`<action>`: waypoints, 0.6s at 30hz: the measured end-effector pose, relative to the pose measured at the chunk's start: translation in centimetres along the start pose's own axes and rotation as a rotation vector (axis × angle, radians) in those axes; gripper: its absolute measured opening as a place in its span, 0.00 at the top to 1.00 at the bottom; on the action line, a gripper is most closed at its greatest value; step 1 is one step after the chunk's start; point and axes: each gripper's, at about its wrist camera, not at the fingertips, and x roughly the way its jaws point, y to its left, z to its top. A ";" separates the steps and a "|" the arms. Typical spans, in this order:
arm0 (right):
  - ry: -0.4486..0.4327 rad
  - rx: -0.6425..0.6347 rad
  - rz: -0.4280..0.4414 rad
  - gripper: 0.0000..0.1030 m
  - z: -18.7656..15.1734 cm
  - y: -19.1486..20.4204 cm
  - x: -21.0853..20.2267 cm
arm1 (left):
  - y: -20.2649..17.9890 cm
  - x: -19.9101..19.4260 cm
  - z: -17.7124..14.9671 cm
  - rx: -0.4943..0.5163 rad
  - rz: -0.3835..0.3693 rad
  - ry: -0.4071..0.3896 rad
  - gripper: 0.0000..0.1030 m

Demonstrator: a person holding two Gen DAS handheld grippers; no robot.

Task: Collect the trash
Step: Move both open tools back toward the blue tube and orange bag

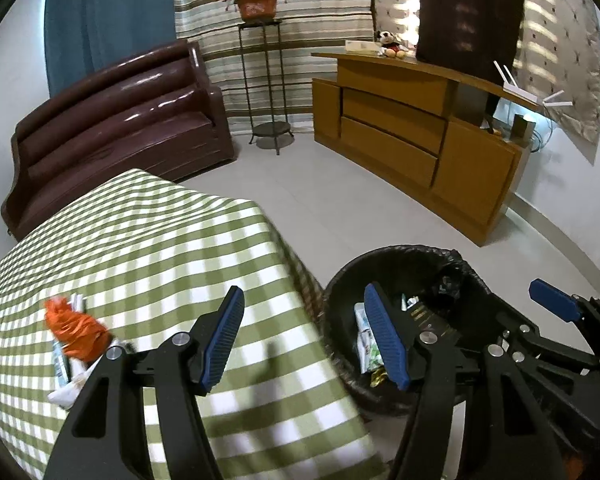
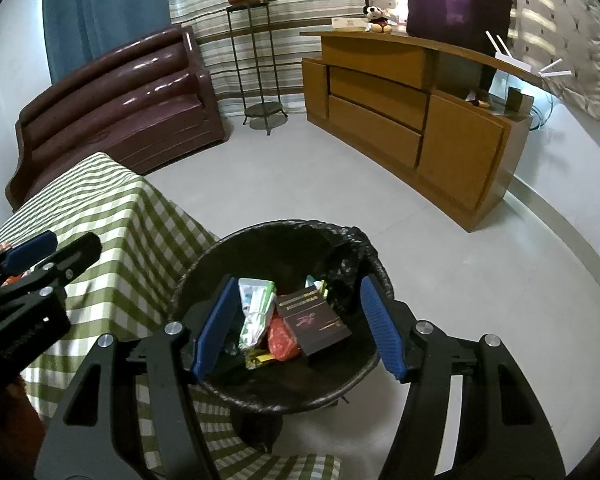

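Note:
A black lined bin [image 2: 284,227] stands on the floor beside the table. It holds a green-white wrapper [image 2: 256,308], a dark brown box [image 2: 316,320] and a red-orange wrapper [image 2: 284,340]. My right gripper [image 2: 299,328] hangs open over the bin with nothing between its fingers. My left gripper [image 1: 305,340] is open and empty above the table's corner, with the bin [image 1: 340,292] just to its right. On the green checked tablecloth [image 1: 160,240], left of that gripper, lie an orange crumpled wrapper [image 1: 76,332] and white paper scraps [image 1: 66,392].
A brown sofa [image 1: 112,120] stands behind the table and a wooden cabinet [image 1: 412,136] along the far right wall. A metal plant stand [image 1: 264,80] is between them. Pale tiled floor [image 1: 340,200] lies open beyond the bin.

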 end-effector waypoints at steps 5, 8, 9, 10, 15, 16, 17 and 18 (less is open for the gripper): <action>-0.006 -0.015 0.019 0.40 -0.1 1.5 -0.9 | 2.0 -1.2 -0.6 -0.030 0.025 -0.001 0.40; -0.010 -0.030 0.032 0.40 -0.1 2.7 -1.4 | 3.4 -2.0 -1.2 -0.052 0.042 -0.003 0.40; -0.010 -0.034 0.036 0.40 -0.1 3.1 -1.5 | 4.0 -2.4 -1.4 -0.059 0.051 -0.005 0.40; -0.011 -0.040 0.042 0.40 -0.1 3.6 -1.7 | 4.4 -2.6 -1.6 -0.065 0.056 -0.007 0.40; -0.012 -0.066 0.068 0.40 -0.3 5.8 -2.4 | 7.3 -3.9 -2.8 -0.110 0.098 -0.003 0.40; -0.012 -0.072 0.075 0.40 -0.4 6.4 -2.5 | 8.0 -4.1 -3.1 -0.119 0.106 -0.003 0.40; -0.013 -0.082 0.084 0.40 -0.5 7.1 -2.7 | 8.7 -4.4 -3.4 -0.129 0.116 -0.003 0.39; -0.014 -0.089 0.089 0.40 -0.6 7.5 -2.8 | 9.4 -4.8 -3.7 -0.139 0.128 -0.002 0.39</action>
